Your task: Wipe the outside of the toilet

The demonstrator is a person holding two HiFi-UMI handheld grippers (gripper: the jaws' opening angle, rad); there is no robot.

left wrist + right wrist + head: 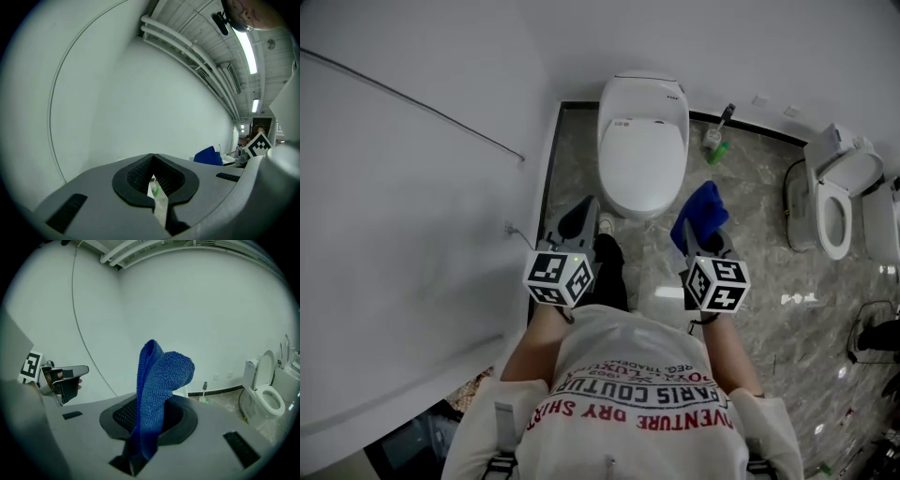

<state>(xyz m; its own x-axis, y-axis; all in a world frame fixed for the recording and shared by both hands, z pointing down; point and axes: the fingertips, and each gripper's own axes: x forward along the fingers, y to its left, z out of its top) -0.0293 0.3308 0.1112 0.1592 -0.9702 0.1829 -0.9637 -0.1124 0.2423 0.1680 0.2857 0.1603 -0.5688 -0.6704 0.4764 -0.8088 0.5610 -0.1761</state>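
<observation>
Blue cloth (159, 376) nipped, R tongs (147, 413); head view: toilet (642, 141).

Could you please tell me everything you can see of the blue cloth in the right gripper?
The cloth is deep blue with a fuzzy, looped pile, like microfibre terry. It is folded over on itself, so a rounded fold stands up above the right gripper. The gripper's jaws are shut on the cloth's lower part, and a short end hangs out below them. In the head view it is held in the air just right of the front of the closed white toilet, touching only the gripper.
</observation>
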